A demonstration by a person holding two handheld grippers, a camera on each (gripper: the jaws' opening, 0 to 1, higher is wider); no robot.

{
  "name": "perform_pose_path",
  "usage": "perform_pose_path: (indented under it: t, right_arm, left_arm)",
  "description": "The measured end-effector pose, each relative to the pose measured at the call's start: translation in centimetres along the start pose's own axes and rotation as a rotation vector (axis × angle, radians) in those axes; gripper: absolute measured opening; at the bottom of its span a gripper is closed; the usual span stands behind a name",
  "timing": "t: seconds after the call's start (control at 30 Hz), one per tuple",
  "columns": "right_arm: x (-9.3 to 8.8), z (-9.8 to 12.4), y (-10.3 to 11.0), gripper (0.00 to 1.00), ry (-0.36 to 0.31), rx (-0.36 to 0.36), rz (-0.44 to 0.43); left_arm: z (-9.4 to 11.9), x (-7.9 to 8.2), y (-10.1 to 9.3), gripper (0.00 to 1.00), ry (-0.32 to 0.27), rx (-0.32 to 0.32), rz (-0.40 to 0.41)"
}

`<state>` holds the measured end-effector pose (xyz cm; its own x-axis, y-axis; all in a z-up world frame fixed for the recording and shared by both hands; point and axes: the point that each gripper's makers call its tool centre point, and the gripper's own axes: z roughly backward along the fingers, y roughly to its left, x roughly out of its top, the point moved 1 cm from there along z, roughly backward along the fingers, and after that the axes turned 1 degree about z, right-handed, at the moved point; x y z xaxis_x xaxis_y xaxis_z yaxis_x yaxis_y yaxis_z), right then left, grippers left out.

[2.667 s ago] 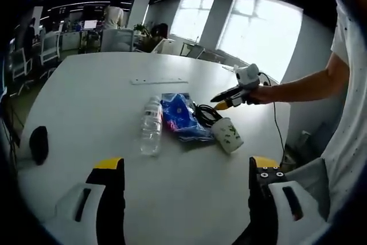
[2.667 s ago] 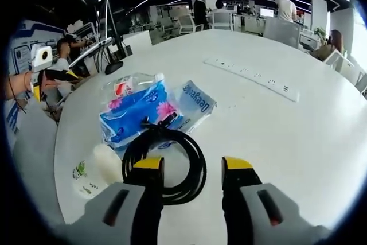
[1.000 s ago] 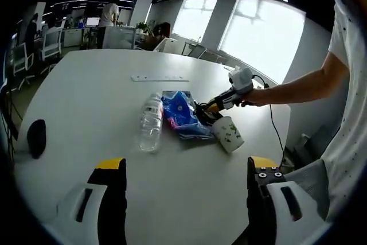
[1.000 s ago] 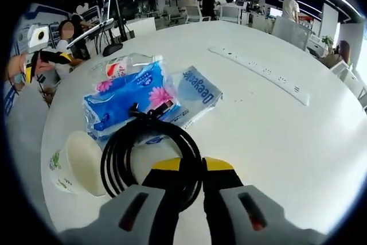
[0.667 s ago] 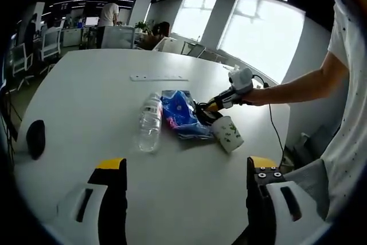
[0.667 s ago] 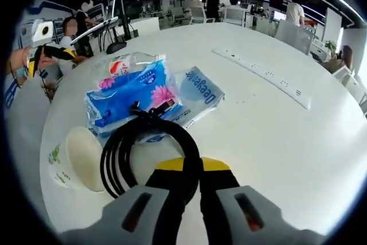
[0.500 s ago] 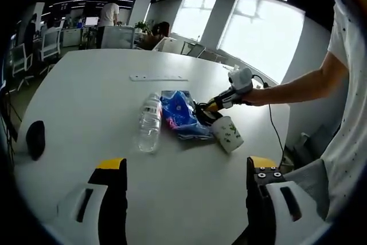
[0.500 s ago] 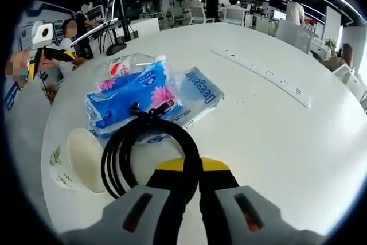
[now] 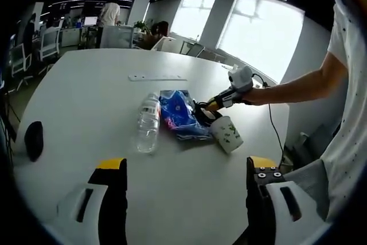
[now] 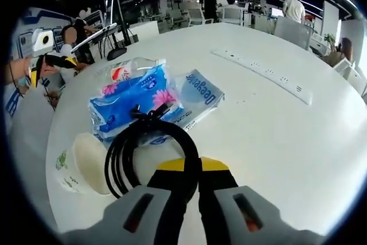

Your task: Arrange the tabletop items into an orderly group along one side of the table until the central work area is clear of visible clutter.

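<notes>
since the earlier frames the right tongs (image 10: 192, 167) have come down from above the black cable (image 10: 150, 152) and closed on it; they now pinch the near side of the coil between their yellow tips. the items on the table have not shifted.

the white round table (image 9: 103, 78) carries everything, with the clutter grouped toward the edge where the person stands. the blue tissue pack (image 10: 135, 102) lies flat just beyond the coil, partly under its far side, with a second flat blue-and-white packet (image 10: 198, 98) touching it. a clear water bottle (image 9: 147, 124) lies on its side just beside the tissue pack, on the side away from the right tongs. a paper cup (image 10: 83, 163) lies tipped over near the table's edge, its open mouth touching the coil. a white power strip (image 10: 261, 76) lies well apart toward the middle of the table, and a dark mouse (image 9: 34, 140) sits alone near the opposite edge.

the left tongs (image 9: 183, 167) hang open above the near edge of the table, jaws wide apart, well apart from the group. in the left gripper view the right tongs (image 9: 215, 104) reach in at the coil.
</notes>
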<state>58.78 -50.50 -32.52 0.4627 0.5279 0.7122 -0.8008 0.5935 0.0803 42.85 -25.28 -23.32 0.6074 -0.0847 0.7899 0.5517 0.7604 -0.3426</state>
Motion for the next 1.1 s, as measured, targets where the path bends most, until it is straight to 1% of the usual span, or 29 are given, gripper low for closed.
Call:
perform_pose_path:
  t: [0.2,0.43,0.7,1.1]
  right_arm:
    - [0.4,0.5,0.1,0.02,-0.015,-0.002,-0.006]
    - [1.3,1.3,0.1,0.0,-0.052,0.002,-0.016]
    - [1.8,2.1,0.2,0.0,-0.086,0.003,-0.021]
    - [3.1,3.7,1.1,0.0,-0.155,0.013,-0.003]
  left_arm:
    - [-0.1,0.0,-0.1,0.88,0.001,-0.004,-0.002]
    - [-0.3,0.1,-0.3,0.88,0.0,-0.009,-0.005]
    - [-0.6,0.4,-0.4,0.88,-0.001,-0.019,-0.014]
    - [-1.5,1.0,-1.1,0.87,0.004,-0.043,-0.038]
